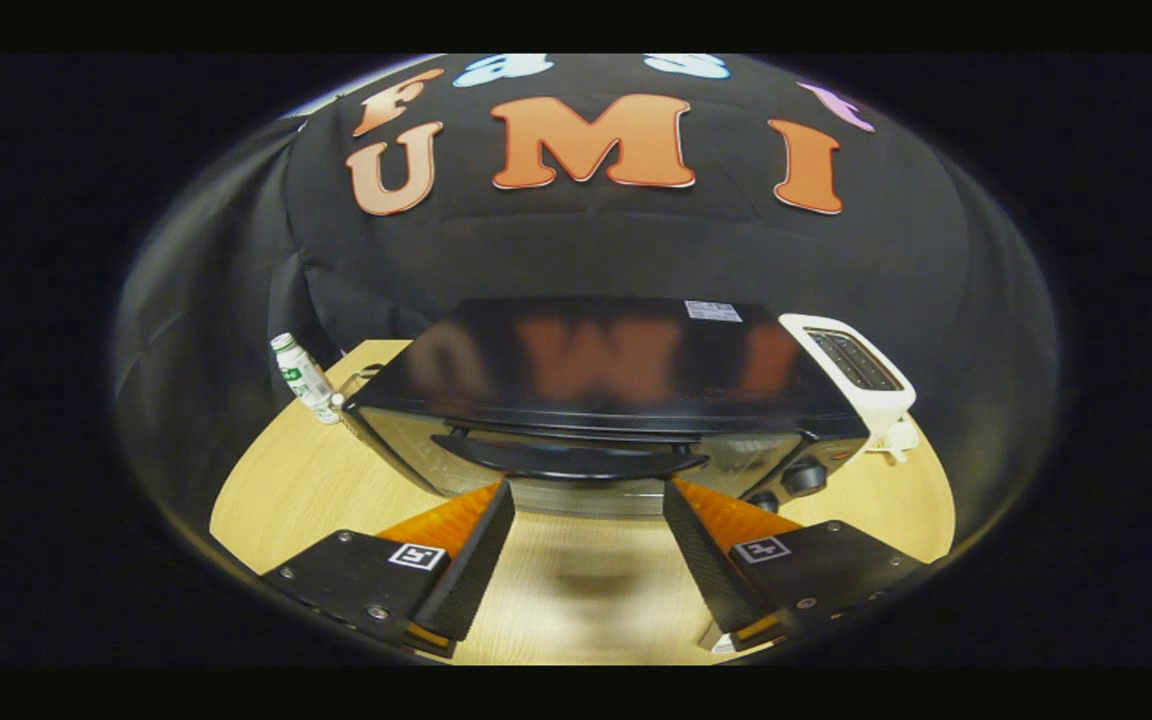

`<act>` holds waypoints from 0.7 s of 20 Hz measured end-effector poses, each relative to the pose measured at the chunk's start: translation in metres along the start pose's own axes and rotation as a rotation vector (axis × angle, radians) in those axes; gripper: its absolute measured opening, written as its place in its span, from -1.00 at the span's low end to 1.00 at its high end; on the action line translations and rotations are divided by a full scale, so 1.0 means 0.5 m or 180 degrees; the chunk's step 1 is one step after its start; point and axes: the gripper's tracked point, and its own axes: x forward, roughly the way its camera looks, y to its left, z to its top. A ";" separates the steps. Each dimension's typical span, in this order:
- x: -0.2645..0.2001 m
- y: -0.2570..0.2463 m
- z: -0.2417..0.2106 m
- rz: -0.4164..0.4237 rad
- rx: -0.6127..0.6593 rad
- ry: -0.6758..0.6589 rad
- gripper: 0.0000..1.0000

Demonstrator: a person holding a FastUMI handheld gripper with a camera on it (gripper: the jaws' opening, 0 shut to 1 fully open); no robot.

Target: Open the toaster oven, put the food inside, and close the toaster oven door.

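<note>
A black toaster oven (pixel 606 365) with a glossy top stands on the wooden table (pixel 296 480), just ahead of my fingers. Its glass door is closed, and the curved black handle (pixel 576 458) runs across the top of the door. Two dark knobs (pixel 804 477) sit at the door's right. My gripper (pixel 588 490) is open, its fingertips (pixel 496 497) wide apart just below the handle and close to the door glass, with nothing between them. No food is in sight.
A small white bottle (pixel 304 378) with a green label stands at the oven's left rear corner. A white slot toaster (pixel 851 368) stands beside the oven's right side. Bare tabletop lies under and between my fingers.
</note>
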 end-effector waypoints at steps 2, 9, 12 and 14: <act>-0.039 -0.003 0.036 0.0026 -0.0028 -0.0201 0.80; -0.200 -0.029 0.206 0.0091 -0.0130 -0.1077 0.82; -0.273 -0.043 0.277 0.0100 -0.0128 -0.1454 0.85; -0.319 -0.060 0.316 0.0093 -0.0094 -0.1700 0.87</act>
